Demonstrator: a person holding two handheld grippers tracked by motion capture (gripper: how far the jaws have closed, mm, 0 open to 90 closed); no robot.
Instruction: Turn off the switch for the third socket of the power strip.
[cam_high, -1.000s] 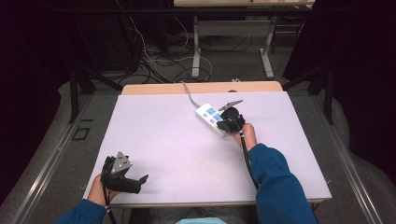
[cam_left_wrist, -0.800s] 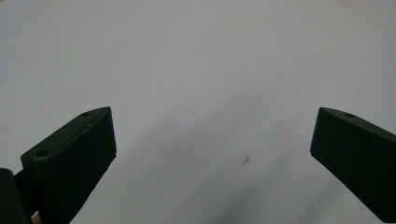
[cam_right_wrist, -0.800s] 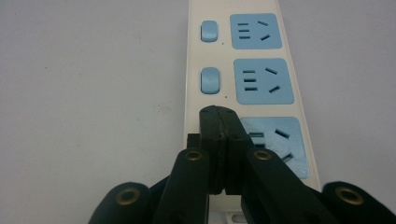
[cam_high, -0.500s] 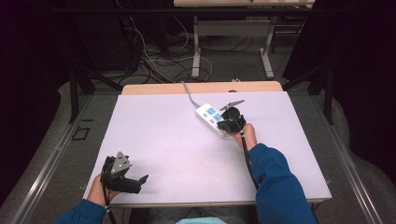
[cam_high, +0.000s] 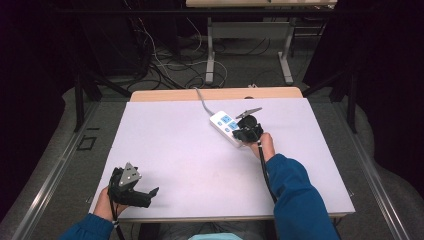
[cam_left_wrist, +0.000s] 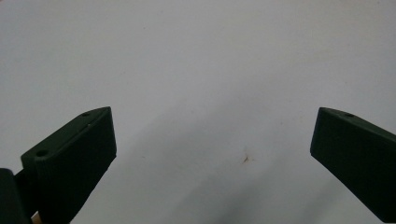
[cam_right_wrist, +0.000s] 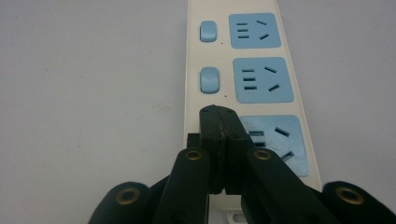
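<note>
Table (cam_high: 165, 150) from high view: white power strip (cam_high: 222, 125) lies right of centre, right gripper (cam_high: 246, 131) over its near end, left gripper (cam_high: 142, 195) near front-left edge | left gripper view: jaws wide apart, empty, above bare surface | right gripper view: jaws pressed together on strip's nearest switch, holding nothing.

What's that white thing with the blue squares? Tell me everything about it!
It's a power strip, a long cream-white bar that looks like plastic. It has three light-blue sockets in a row, each beside a small blue switch; two switches show, and the shut tips of the right hand-held gripper sit over the third's spot. It lies flat on the pale table, toward the far side, with a grey cable running off the far edge.
</note>
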